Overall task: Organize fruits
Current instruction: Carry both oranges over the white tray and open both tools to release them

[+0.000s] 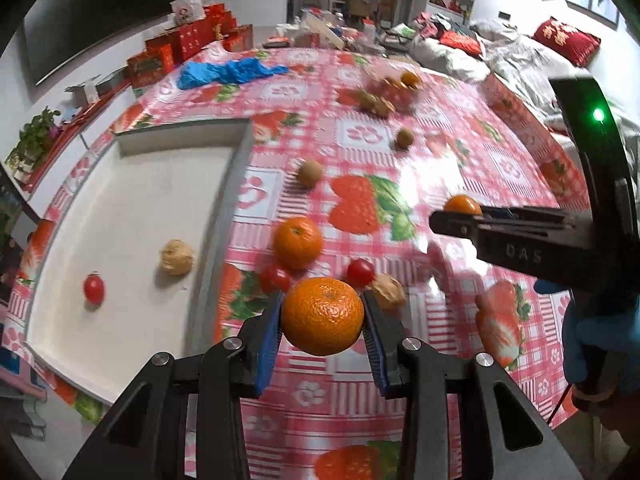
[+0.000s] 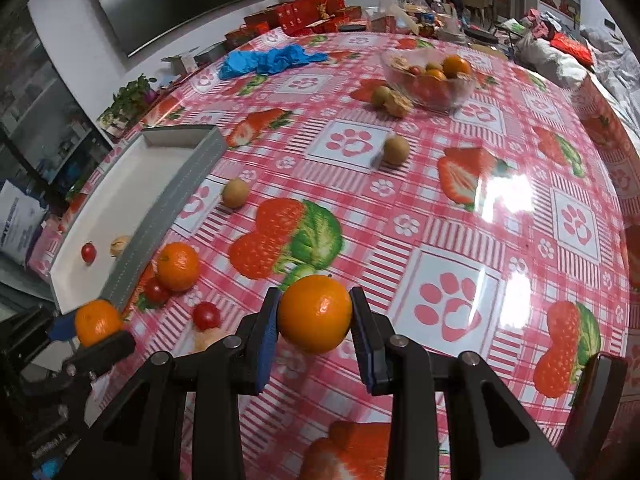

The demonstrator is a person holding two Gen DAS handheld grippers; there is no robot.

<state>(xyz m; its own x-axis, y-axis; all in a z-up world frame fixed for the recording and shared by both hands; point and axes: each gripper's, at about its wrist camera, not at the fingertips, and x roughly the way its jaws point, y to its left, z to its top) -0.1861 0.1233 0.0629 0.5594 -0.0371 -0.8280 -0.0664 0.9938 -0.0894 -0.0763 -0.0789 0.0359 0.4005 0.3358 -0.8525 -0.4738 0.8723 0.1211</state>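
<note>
Gripping: we clamp the left gripper (image 1: 322, 320) on a rough-skinned mandarin (image 1: 322, 316), lifted clear of the strawberry-print tablecloth (image 1: 360, 136).
Right gripper (image 2: 314, 320): we pinch a smooth mandarin (image 2: 315, 313) between its blue pads (image 2: 266, 350), also clear of the cloth.
White tray (image 1: 132, 208): it holds a cherry tomato (image 1: 93, 288) and a walnut (image 1: 177, 257).
Loose fruit: a third mandarin (image 1: 297, 242) and two cherry tomatoes (image 1: 360, 272) sit just beside the tray.
</note>
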